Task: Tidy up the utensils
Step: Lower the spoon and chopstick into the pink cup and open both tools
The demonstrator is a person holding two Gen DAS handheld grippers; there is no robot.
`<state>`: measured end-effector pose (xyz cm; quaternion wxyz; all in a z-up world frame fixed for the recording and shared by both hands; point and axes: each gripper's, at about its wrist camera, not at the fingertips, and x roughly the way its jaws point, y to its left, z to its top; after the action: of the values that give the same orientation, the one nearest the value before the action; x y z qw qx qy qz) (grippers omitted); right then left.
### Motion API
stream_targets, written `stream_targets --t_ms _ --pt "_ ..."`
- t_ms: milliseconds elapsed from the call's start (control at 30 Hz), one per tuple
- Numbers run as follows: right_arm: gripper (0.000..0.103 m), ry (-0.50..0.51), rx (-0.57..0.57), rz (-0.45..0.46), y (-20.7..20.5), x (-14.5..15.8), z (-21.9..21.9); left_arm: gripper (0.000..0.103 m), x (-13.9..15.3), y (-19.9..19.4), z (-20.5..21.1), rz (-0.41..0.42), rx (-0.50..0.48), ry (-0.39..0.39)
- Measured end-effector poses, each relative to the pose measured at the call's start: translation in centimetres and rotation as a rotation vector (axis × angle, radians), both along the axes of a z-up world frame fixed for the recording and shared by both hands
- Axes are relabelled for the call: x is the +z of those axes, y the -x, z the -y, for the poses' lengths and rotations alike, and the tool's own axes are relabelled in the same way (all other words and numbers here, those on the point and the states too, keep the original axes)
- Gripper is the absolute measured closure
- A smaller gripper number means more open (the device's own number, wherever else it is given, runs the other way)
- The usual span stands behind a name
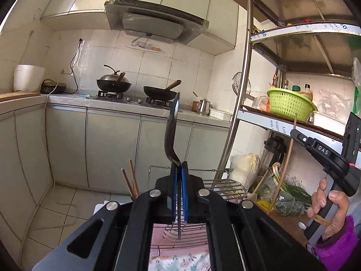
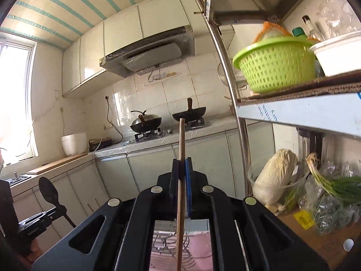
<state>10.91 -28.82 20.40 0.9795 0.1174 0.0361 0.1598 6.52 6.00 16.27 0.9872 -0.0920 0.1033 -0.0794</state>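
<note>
A home kitchen, seen from 2 handheld grippers raised above a wire dish rack (image 1: 225, 186), which sits on a pink floral cloth and serves as the landmark here.

The left gripper (image 1: 179, 166) is clamped shut on a black spoon (image 1: 172, 131), pinching it at the neck just below the bowl. The bowl stands upright above the rack, and the thin handle hangs down between the blue pads toward the rack wires. In the right wrist view the same spoon appears low at the left edge.

The right gripper (image 2: 183, 164) is closed on a single wooden chopstick (image 2: 181, 158), held roughly upright, its lower end dropping toward the rack. In the left wrist view this gripper sits to the right of the rack, held by a hand (image 1: 327, 205) in a purple sleeve.

2 more chopsticks (image 1: 130, 181) stand just left of the rack; their holder is hidden. Behind the rack are a stove with 2 woks and, to the right, a steel shelf with a green basket (image 1: 290, 106).

Risks, as a judgement: the spoon is gripped near its heavy end on a narrow neck, so it could pivot or slip. The chopstick is round and thin, so it could slide through the pads or catch on the rack wires when lowered.
</note>
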Motion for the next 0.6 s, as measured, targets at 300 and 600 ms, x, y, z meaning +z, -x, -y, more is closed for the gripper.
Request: stream_targets --t_ms 300,600 --pt "0.097 0.066 -0.101 0.109 -4.7 -0.2 -1.3 0.1 -0.1 -3.7 -1.3 -0.008 0.024 0.038" --pt "0.097 0.086 -0.082 0.034 -7.1 -4.1 -1.8 0.1 -1.0 -5.5 -1.2 -0.019 0.061 0.007"
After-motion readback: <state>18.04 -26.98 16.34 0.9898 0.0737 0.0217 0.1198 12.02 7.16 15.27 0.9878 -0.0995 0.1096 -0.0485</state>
